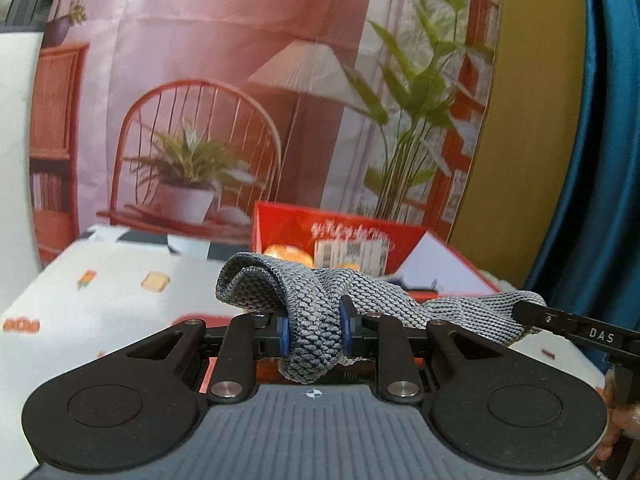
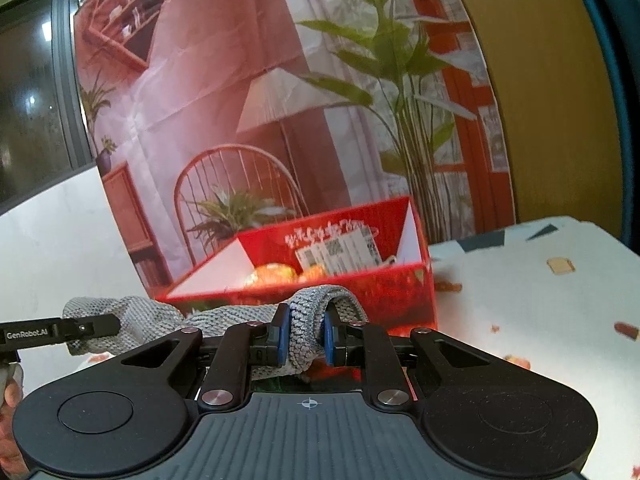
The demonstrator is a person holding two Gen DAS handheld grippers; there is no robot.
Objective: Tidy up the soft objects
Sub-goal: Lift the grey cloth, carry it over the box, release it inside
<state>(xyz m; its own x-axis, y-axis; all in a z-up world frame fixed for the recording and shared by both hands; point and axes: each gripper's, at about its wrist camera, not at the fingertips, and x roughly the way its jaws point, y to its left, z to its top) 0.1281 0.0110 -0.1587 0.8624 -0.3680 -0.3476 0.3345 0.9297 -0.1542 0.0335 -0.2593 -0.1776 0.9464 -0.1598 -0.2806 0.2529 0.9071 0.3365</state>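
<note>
A grey knitted cloth is stretched between both grippers, held above the table. My left gripper is shut on one end of it, its blue pads pinching the fabric. My right gripper is shut on the other end of the cloth. Each view shows the other gripper at its side edge: the right one and the left one. An open red box stands just beyond the cloth; it also shows in the left wrist view, with orange round items and a barcoded packet inside.
The table carries a white cloth printed with small food pictures. A backdrop printed with a chair, lamp and plants stands behind the box. A teal curtain hangs at the right.
</note>
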